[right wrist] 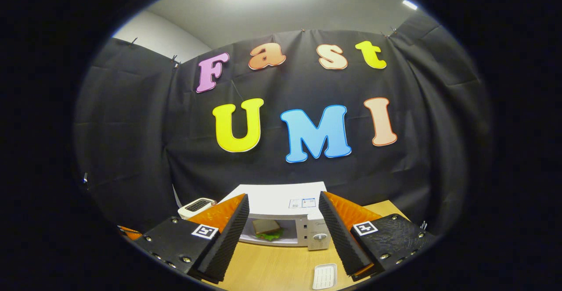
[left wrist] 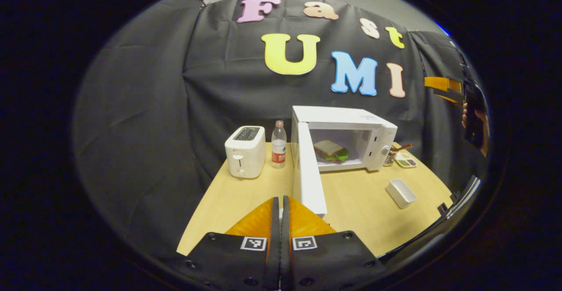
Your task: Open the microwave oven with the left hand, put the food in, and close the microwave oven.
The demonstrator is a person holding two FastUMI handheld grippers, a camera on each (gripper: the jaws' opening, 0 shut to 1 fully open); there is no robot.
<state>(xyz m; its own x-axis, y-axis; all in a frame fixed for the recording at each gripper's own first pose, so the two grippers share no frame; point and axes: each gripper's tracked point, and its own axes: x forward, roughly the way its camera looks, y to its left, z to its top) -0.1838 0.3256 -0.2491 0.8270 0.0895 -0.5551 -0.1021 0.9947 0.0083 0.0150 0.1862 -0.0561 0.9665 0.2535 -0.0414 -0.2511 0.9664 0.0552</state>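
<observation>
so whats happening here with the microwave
A person holds a tool in each hand at a wooden table. The sandwich already sits inside the microwave, whose door hangs wide open. The left tool is shut and empty near the door's edge; the right tool is open and empty. Closing the door remains.

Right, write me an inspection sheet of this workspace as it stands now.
Surface: wooden table, bare at the front.
Job's things: microwave with door swung open; sandwich inside.
Clutter: toaster, water bottle, white tray, small dish beside the microwave.
Grippers: left gripper shut, empty, near the door's edge; right gripper open, empty, facing the microwave.
Cables: nothing seen.
Surroundings: black cloth wall.
</observation>
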